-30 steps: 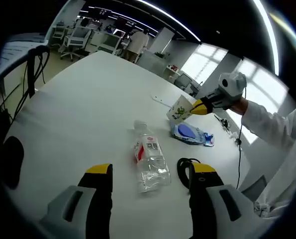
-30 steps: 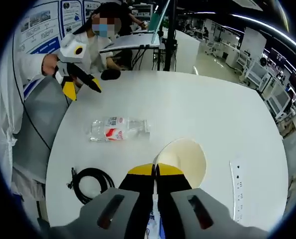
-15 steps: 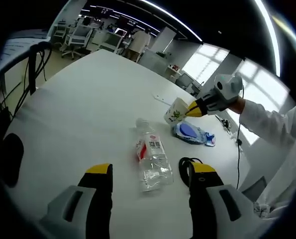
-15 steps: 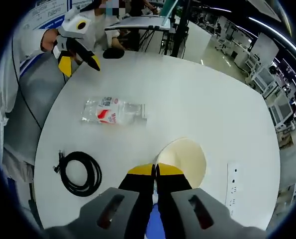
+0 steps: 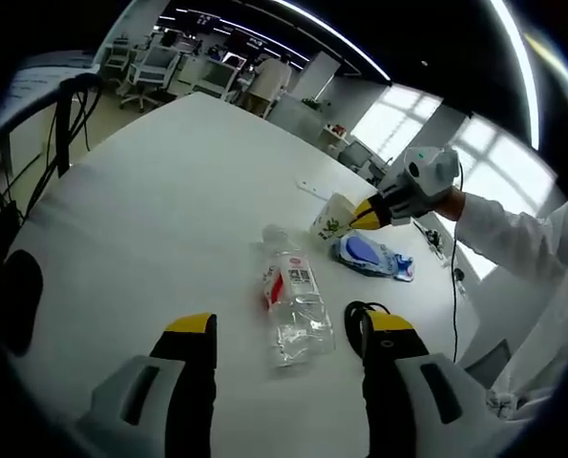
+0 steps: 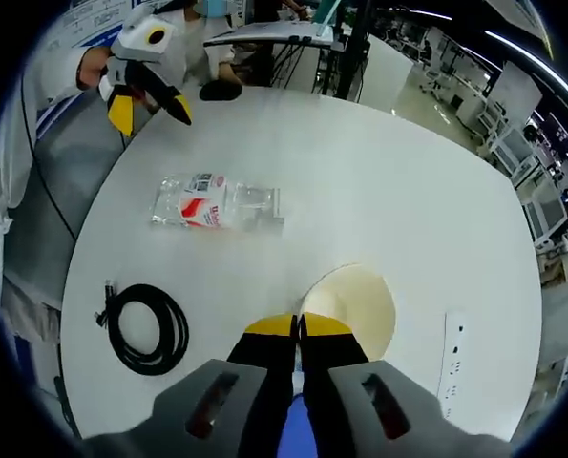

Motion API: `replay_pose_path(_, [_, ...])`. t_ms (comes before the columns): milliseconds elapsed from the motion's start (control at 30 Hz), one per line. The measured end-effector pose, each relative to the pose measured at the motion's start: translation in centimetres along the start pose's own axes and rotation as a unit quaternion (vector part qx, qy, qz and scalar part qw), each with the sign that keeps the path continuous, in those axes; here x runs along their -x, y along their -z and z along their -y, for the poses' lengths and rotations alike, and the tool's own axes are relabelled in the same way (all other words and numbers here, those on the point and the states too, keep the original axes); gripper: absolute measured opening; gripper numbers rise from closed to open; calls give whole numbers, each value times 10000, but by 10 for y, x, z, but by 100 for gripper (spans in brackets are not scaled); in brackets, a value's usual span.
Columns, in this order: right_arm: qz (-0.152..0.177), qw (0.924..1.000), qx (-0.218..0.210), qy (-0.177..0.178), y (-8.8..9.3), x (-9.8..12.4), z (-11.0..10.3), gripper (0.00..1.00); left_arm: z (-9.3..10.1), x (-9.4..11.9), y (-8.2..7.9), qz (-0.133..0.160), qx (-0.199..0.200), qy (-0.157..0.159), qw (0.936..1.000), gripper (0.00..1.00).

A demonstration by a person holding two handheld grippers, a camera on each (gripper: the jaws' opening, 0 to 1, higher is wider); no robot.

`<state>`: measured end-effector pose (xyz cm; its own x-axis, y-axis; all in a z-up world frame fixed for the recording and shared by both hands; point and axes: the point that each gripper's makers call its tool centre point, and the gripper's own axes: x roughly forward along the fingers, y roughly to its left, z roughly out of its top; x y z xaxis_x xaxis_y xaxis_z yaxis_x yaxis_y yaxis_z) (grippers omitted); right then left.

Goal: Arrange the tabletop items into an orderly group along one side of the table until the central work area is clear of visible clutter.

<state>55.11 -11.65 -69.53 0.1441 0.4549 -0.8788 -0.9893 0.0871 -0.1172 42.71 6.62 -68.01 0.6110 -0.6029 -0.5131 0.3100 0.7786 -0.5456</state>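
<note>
My right gripper (image 6: 298,326) is shut on the rim of a cream paper cup (image 6: 352,303), held just above the white table (image 6: 408,172). From the left gripper view the same cup (image 5: 332,218) shows green print, with the right gripper (image 5: 369,211) pinching it beside a blue packet (image 5: 369,256). A crushed clear plastic bottle (image 5: 288,301) with a red label lies ahead of my open left gripper (image 5: 288,329), whose jaws hold nothing. The bottle (image 6: 217,205) lies on its side. A coiled black cable (image 6: 145,326) rests near the table edge, also cable (image 5: 352,322) by my left gripper's right jaw.
A white power strip (image 6: 452,367) lies flat to the right of the cup. A black mouse (image 6: 217,89) sits at the far table edge. The person's white sleeve (image 5: 513,239) reaches over the table's right side. Desks and chairs fill the room behind.
The right gripper has carried the cup lower and closer to the bottle and the blue packet. The left gripper has stayed put and open.
</note>
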Motion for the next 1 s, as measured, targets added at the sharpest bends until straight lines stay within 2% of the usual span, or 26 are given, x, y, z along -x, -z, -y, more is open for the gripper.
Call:
replay_pose_path(400, [-121,9999,84,-2,4,-8,-1,0,0,-2,1,18,51,29,10000,61])
replay_pose_path(667, [-76,10000,20,-14,2,-10,-2,0,0,-1,2,26,72,23,10000,62])
replay_pose_path(1000, [-45,10000,-9,-4,1,-9,-3,6,0,-2,1,49,97,34,9999,62])
